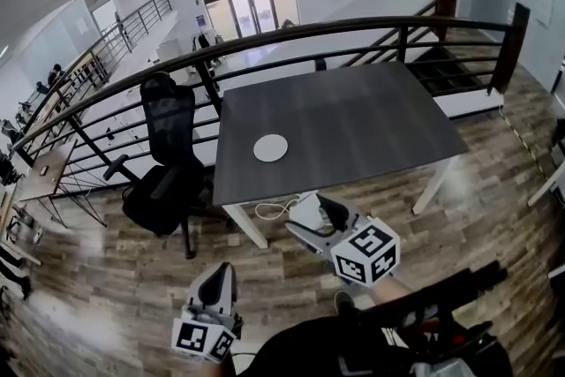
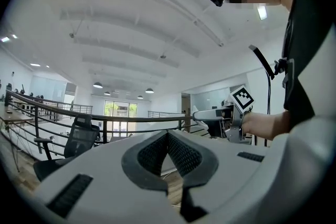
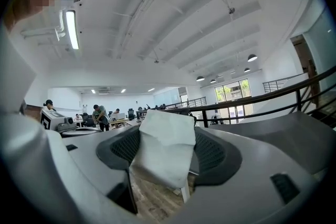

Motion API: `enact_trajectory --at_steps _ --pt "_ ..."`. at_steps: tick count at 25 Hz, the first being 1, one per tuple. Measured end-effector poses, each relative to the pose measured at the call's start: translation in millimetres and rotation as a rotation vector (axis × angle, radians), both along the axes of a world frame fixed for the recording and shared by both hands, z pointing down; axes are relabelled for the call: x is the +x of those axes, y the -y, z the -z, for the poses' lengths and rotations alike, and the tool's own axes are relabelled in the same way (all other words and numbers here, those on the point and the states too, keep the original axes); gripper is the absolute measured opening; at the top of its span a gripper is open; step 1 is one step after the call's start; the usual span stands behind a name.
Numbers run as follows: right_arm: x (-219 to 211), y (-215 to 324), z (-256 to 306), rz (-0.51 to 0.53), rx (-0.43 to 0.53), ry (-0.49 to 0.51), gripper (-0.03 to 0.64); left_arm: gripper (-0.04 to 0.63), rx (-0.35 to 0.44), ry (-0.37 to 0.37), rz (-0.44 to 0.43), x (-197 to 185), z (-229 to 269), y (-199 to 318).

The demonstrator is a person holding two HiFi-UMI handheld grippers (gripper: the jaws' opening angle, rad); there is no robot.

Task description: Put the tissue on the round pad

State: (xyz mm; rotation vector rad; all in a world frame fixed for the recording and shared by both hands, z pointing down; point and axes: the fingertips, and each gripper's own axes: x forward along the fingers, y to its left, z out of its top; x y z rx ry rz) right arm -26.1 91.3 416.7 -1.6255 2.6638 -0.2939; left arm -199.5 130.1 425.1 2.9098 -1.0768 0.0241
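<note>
- The right gripper [image 1: 316, 222], white with dark ribbed pads, is clenched on a folded white paper tissue [image 3: 165, 147]. In the right gripper view the tissue stands pinched between both pads, with its upper edge above them and its lower end hanging below.
- In the head view the tissue is held off the table, over the wood-plank floor [image 1: 132, 296] just in front of the table's near edge.
- The flat white round pad [image 1: 270, 147] lies on the dark grey rectangular table [image 1: 353, 119], towards its near left part. It is bare and well apart from the tissue.
- The left gripper [image 1: 216, 285] is low at the left, over the floor and away from the table. In the left gripper view its jaws are pressed together with nothing between them.
- The cube on each gripper carries black-and-white square marker patterns, not letters.
- A black mesh office chair [image 1: 168, 177] stands beside the table's left end.
- A loose white cable [image 1: 275, 209] lies on the floor under the near edge.
- A dark metal railing [image 1: 353, 29] curves behind the table.
- In the right gripper view people [image 3: 98, 115] stand at distant desks, too small for any print to be read.
</note>
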Motion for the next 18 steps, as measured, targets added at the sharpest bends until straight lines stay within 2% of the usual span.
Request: enact_trajectory --at_steps 14,18 --pt "38 58 -7 0.102 -0.011 0.025 0.328 0.005 -0.011 0.020 0.116 40 -2 38" --pt "57 74 -11 0.121 -0.015 0.036 0.328 0.005 -0.015 0.052 0.135 58 -6 52"
